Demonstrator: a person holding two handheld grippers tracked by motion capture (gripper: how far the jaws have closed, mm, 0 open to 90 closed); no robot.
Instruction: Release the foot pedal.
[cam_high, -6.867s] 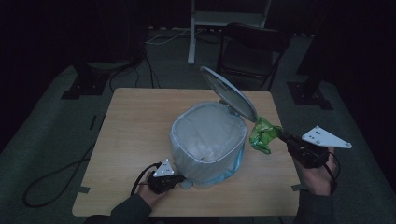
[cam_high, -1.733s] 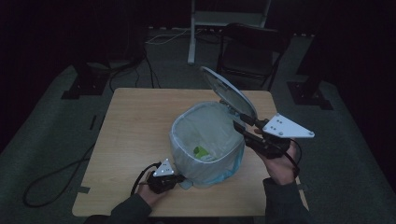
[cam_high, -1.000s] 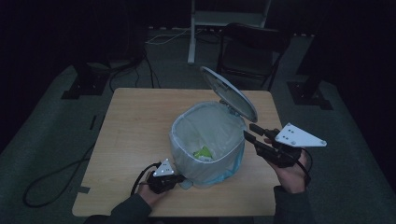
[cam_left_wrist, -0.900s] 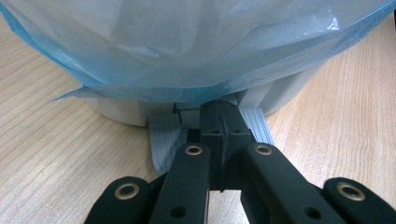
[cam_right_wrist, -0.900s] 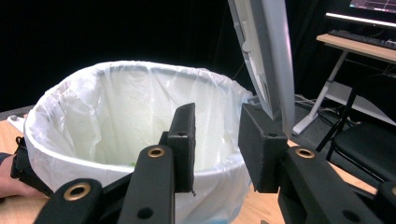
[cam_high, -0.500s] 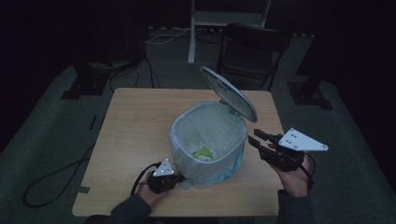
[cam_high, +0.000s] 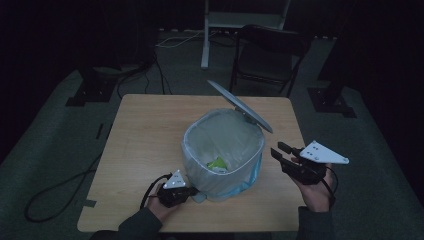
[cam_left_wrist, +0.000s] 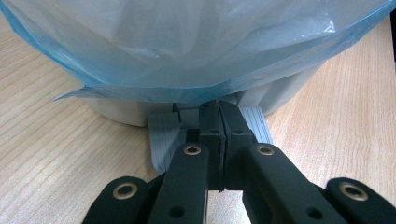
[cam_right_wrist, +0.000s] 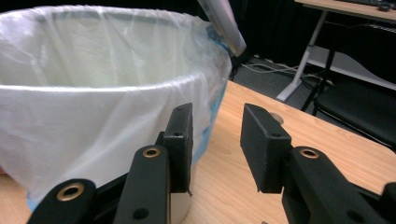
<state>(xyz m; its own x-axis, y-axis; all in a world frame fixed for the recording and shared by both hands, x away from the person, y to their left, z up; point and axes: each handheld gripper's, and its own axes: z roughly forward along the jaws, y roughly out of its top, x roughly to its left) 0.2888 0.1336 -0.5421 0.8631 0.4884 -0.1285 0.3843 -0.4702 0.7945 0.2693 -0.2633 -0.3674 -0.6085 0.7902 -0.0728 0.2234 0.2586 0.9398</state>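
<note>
L gripper (cam_high: 186, 192) sits at the bin's front foot, jaws pressed together on the grey pedal (cam_left_wrist: 164, 133); lined bin (cam_high: 222, 150) stands mid-table w/ lid (cam_high: 240, 106) tilted up; green wrapper (cam_high: 217, 164) lies inside on the liner; R gripper (cam_high: 279, 150) hovers just right of bin, jaws apart, holding nothing.

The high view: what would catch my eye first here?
A lined pedal bin stands mid-table with its lid raised and a green wrapper lying inside. The left gripper, jaws shut, presses the grey pedal at the bin's base. The right gripper hovers open beside the bin.
</note>
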